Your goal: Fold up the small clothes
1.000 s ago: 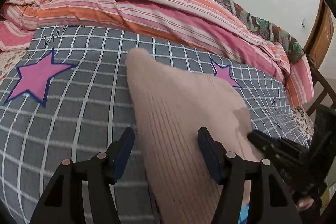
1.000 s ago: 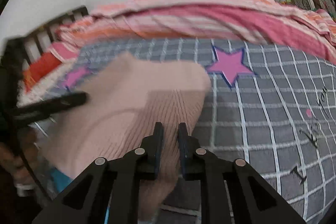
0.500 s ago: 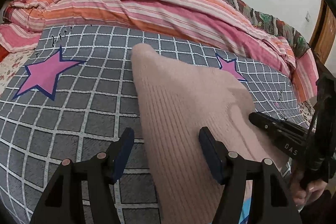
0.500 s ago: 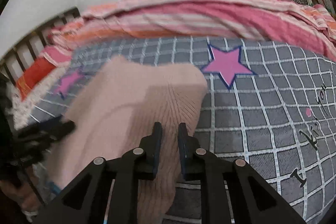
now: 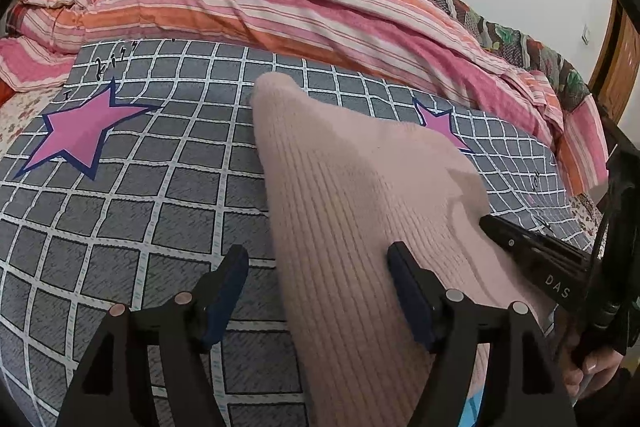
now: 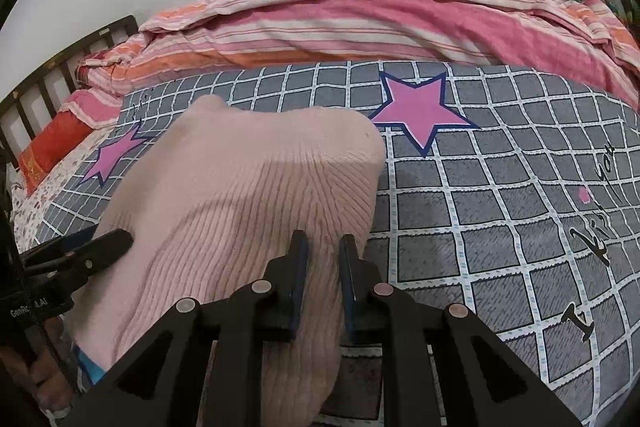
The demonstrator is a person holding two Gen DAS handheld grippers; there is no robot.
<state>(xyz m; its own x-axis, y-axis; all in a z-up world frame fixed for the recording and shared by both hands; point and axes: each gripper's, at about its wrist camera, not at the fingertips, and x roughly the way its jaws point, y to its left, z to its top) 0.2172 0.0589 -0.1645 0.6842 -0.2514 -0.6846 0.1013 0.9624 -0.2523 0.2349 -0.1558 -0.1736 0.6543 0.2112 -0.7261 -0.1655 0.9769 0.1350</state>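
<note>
Left gripper: its jaws are wide apart and opening. The pink knit cloth lies between them. The left finger sits over the bed cover, away from the cloth. The right finger rests on the cloth, but the pads do not squeeze it.
Right gripper: its jaws are nearly closed and pinch a fold of the pink knit cloth near the cloth's right edge.
Left gripper pose: it points forward and down at the bed.
Right gripper pose: it also points forward and down. A hand holds it from behind.
Where the cloth is: it lies on the grey checked bed cover, between two pink stars.
Which way the cloth points: its long side runs away from the grippers toward the striped quilt. Its ribs run the same way. The far end is narrow and rounded.
</note>
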